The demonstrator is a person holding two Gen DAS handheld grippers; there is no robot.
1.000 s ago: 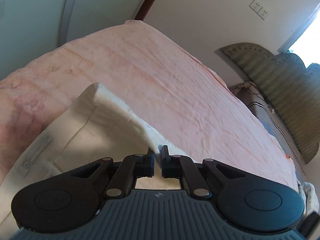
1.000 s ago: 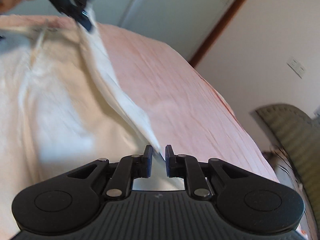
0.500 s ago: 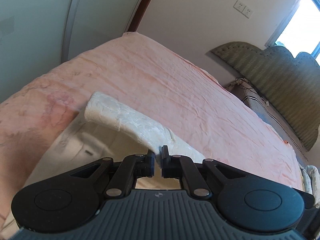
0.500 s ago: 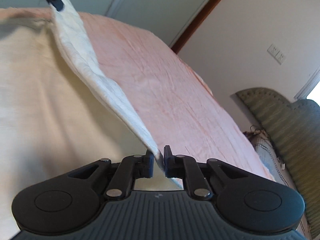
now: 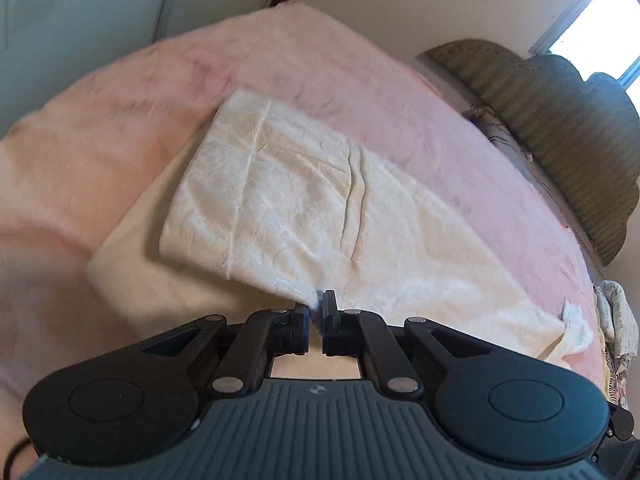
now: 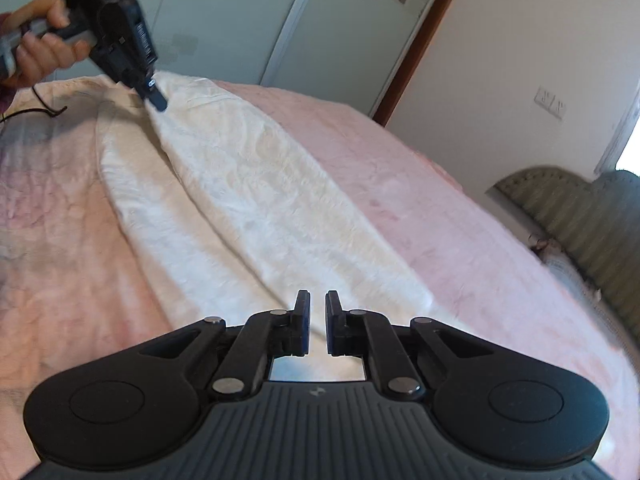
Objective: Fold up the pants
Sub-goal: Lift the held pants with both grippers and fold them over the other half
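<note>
Cream-white pants (image 5: 288, 200) lie on the pink bed, folded over lengthwise. My left gripper (image 5: 316, 308) is shut on a corner of the pants' top layer, held just above the lower layer. In the right wrist view the pants (image 6: 248, 208) stretch from the left gripper (image 6: 156, 98) at the far left down to my right gripper (image 6: 317, 312). My right gripper's jaws stand slightly apart, with the cloth lying under them and nothing pinched between them.
The pink bedspread (image 5: 400, 92) covers the bed all around the pants. A green padded headboard (image 5: 560, 120) stands at the right. Pale wardrobe doors (image 6: 320, 20) and a white wall rise behind the bed. A patterned cloth (image 5: 616, 332) lies at the bed's right edge.
The lifted pants edge has been carried over and laid down onto the other half. My right gripper has opened and let go of the cloth. The left stays shut on its corner.
</note>
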